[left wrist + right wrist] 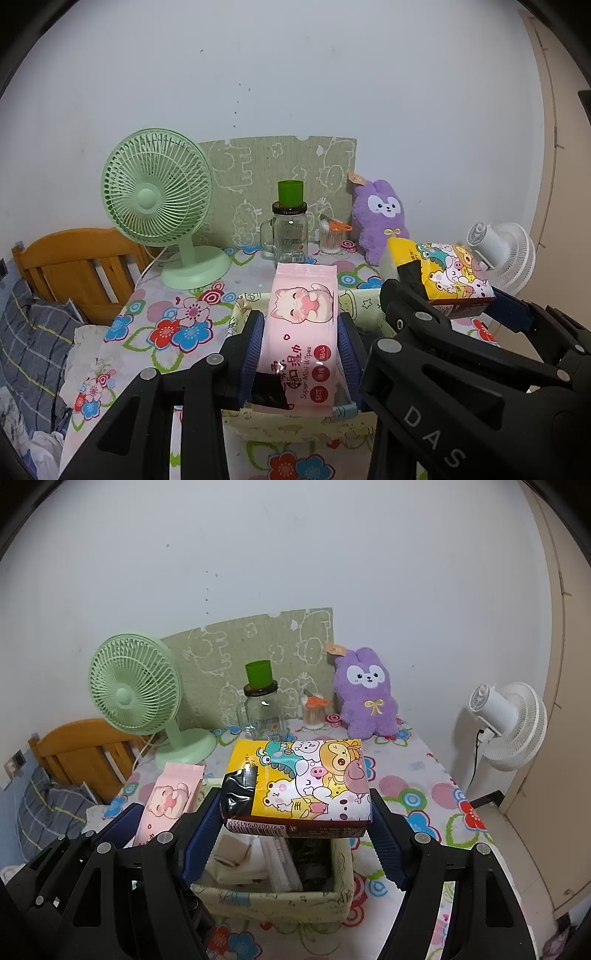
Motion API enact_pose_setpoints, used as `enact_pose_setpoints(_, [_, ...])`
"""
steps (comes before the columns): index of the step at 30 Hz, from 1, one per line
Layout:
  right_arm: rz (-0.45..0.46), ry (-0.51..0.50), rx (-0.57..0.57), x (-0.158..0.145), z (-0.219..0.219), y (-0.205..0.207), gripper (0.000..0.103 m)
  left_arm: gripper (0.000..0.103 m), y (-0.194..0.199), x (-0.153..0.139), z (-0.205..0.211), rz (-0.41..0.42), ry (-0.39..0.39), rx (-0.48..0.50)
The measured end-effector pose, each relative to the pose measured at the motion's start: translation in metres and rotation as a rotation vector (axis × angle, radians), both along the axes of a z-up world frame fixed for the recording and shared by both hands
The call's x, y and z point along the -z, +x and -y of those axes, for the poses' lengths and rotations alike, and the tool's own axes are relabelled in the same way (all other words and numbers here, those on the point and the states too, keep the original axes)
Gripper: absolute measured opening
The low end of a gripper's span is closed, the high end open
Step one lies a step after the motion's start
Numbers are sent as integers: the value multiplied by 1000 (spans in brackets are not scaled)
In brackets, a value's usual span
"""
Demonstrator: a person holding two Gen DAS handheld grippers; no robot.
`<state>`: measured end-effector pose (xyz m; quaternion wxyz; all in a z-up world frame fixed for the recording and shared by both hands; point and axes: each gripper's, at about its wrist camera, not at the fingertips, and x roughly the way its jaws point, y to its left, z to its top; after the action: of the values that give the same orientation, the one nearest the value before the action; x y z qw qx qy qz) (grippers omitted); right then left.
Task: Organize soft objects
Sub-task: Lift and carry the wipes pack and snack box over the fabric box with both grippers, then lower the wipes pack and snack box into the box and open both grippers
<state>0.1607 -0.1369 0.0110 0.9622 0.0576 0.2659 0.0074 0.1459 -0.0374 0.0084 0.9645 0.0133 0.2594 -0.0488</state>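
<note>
1. The left tongs (300, 345) are clenched on the pink wipes pack (301, 332). Their blue pads press its two long sides, so the soft packet is held lengthwise and level above the fabric storage box (295, 428).
2. The right tongs (295, 812) grasp the cartoon tissue pack (299, 779) across its width. It hangs just over the box's open mouth, likely so that it can drop straight in.
3. The box (273, 901) sits near the front of the floral-clothed bench (417, 760). It already holds some folded pale items and something dark, which suggests it is the collecting place.
4. Further back, the purple plush rabbit (365, 694) leans upright against the wall, untouched. It is probably the soft thing left to gather.
5. Beside it stand a glass mug with a green cup (260, 705), a jar of cotton swabs (314, 712) and a green fan (136, 694). These are hard items and seemingly stay where they are.
</note>
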Motion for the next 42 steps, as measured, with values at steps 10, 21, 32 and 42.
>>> enact_pose_setpoints(10, [-24, -1, 11, 14, 3, 23, 77, 42, 25, 16, 0, -24, -17, -16])
enact_pose_setpoints(21, [-83, -1, -7, 40, -4, 40, 77, 68, 44, 40, -8, -100, -16, -32])
enact_pose_setpoints(32, [-121, 10, -42, 61, -19, 55, 77, 89, 47, 57, -16, -155, -2, -33])
enact_pose_setpoints(42, [-105, 5, -51, 66, -30, 61, 98, 93, 54, 68, -30, -196, -73, -48])
